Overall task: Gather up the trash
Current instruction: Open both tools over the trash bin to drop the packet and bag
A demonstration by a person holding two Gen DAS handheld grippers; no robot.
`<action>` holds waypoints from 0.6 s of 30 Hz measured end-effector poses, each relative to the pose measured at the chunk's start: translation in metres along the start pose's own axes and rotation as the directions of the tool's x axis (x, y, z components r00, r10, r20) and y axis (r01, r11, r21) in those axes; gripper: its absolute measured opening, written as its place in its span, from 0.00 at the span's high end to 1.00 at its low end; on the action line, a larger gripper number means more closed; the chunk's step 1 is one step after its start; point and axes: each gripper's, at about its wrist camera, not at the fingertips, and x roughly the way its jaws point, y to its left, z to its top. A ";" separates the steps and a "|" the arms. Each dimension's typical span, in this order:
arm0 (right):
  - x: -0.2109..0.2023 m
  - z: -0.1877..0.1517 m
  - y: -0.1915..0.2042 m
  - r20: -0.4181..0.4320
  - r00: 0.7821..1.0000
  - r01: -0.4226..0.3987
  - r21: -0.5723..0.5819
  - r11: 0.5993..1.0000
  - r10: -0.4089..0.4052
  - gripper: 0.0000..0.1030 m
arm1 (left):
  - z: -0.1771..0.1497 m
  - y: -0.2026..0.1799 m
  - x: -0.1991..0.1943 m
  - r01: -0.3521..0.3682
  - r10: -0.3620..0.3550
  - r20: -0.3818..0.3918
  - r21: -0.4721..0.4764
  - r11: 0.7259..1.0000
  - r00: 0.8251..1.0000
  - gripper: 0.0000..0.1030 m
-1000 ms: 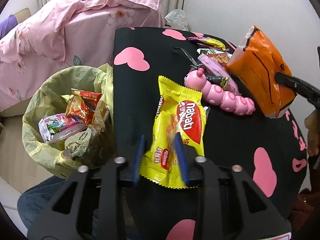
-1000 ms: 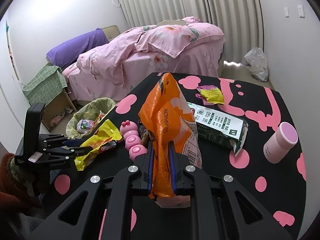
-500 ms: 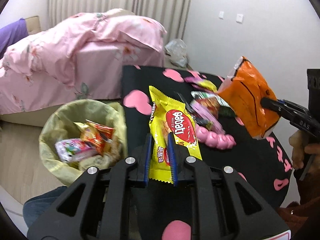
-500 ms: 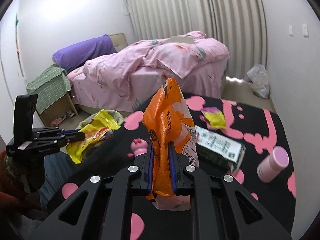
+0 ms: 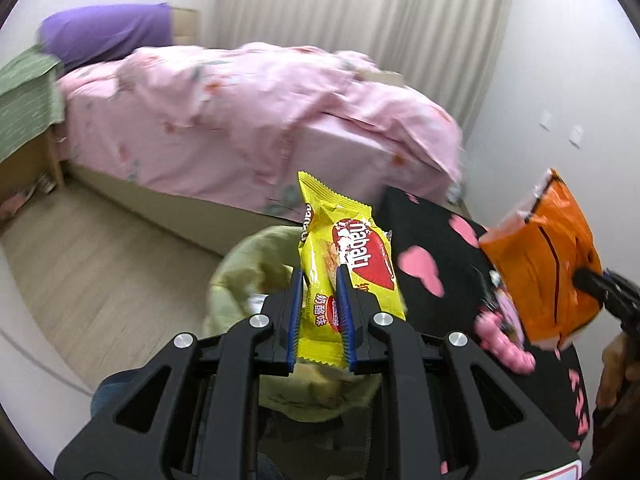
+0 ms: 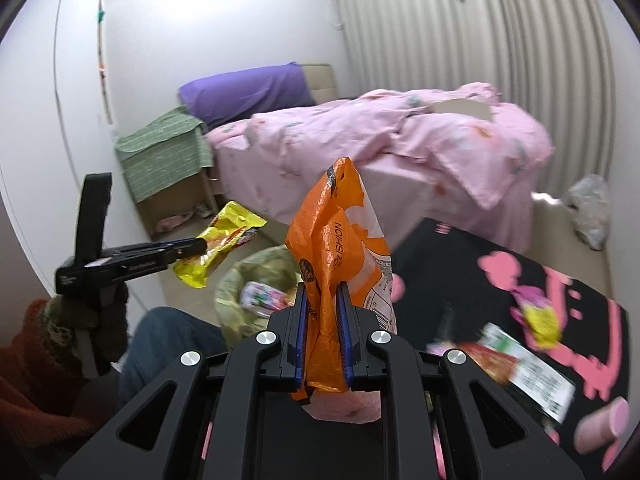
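My left gripper is shut on a yellow Nabati wafer packet and holds it in the air above the bin lined with a pale green bag. It also shows in the right wrist view, left of the bin. My right gripper is shut on an orange snack bag, lifted above the table's left end near the bin. The orange bag shows at the right of the left wrist view.
The black table with pink hearts carries a pink caterpillar toy, a green-white packet, a small yellow wrapper and a pink cup. A pink bed stands behind the bin. Wrappers lie inside the bin.
Both grippers have risen and swung left toward the bin. The yellow packet has left the table and hangs over the bin. The orange bag has moved closer to the bin.
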 end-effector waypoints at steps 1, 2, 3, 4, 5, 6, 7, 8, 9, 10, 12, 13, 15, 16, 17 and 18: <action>0.012 0.005 0.003 -0.011 0.999 -0.031 0.005 0.999 0.032 0.86 | 0.001 0.009 0.001 -0.014 0.014 0.007 -0.025 1.000 1.000 0.84; 0.021 0.009 0.005 -0.020 0.998 -0.056 0.010 0.998 0.056 0.86 | 0.001 0.015 0.002 -0.025 0.026 0.012 -0.044 0.999 1.000 0.84; 0.032 0.013 0.007 -0.030 0.996 -0.085 0.017 0.996 0.086 0.86 | 0.001 0.023 0.004 -0.038 0.039 0.014 -0.068 0.997 0.999 0.84; 0.046 0.018 0.009 -0.045 0.991 -0.121 0.025 0.992 0.122 0.86 | 0.000 0.027 0.007 -0.041 0.042 0.011 -0.077 0.996 0.999 0.84; 0.063 0.023 0.011 -0.057 0.986 -0.155 0.039 0.987 0.157 0.86 | -0.001 0.031 0.011 -0.043 0.044 0.003 -0.082 0.996 0.999 0.84; 0.076 0.027 0.012 -0.066 0.982 -0.176 0.053 0.983 0.179 0.86 | -0.003 0.033 0.019 -0.041 0.040 -0.016 -0.082 0.996 0.999 0.84; 0.098 0.032 0.010 -0.077 0.973 -0.212 0.084 0.974 0.218 0.86 | -0.005 0.032 0.027 -0.035 0.033 -0.033 -0.076 0.996 0.999 0.84; 0.109 0.035 0.009 -0.081 0.967 -0.233 0.104 0.967 0.242 0.86 | -0.008 0.031 0.038 -0.026 0.023 -0.058 -0.064 0.998 0.998 0.84; 0.122 0.036 0.008 -0.089 0.959 -0.256 0.125 0.959 0.268 0.86 | -0.010 0.031 0.045 -0.020 0.016 -0.077 -0.054 0.998 0.997 0.84; 0.138 0.038 0.005 -0.105 0.951 -0.274 0.149 0.950 0.291 0.86 | -0.014 0.030 0.058 -0.018 0.013 -0.107 -0.045 0.999 0.994 0.84; 0.178 0.036 -0.001 -0.173 0.932 -0.286 0.190 0.939 0.319 0.86 | -0.019 0.030 0.083 -0.020 0.011 -0.163 -0.049 0.999 0.986 0.84; 0.197 0.033 -0.002 -0.218 0.921 -0.281 0.199 0.939 0.322 0.86 | -0.021 0.030 0.092 -0.022 0.012 -0.182 -0.053 0.998 0.983 0.84; 0.227 0.024 -0.004 -0.309 0.904 -0.245 0.190 0.951 0.295 0.86 | -0.023 0.032 0.112 -0.035 0.023 -0.221 -0.054 0.998 0.975 0.84; 0.236 0.021 -0.005 -0.339 0.898 -0.230 0.180 0.956 0.280 0.86 | -0.024 0.032 0.118 -0.042 0.029 -0.233 -0.053 0.998 0.972 0.84; 0.249 0.015 -0.006 -0.387 0.887 -0.204 0.159 0.966 0.251 0.86 | -0.025 0.033 0.125 -0.046 0.032 -0.246 -0.054 0.997 0.969 0.84; 0.258 0.011 -0.007 -0.416 0.879 -0.187 0.144 0.972 0.231 0.86 | -0.026 0.034 0.132 -0.051 0.034 -0.262 -0.056 0.997 0.964 0.84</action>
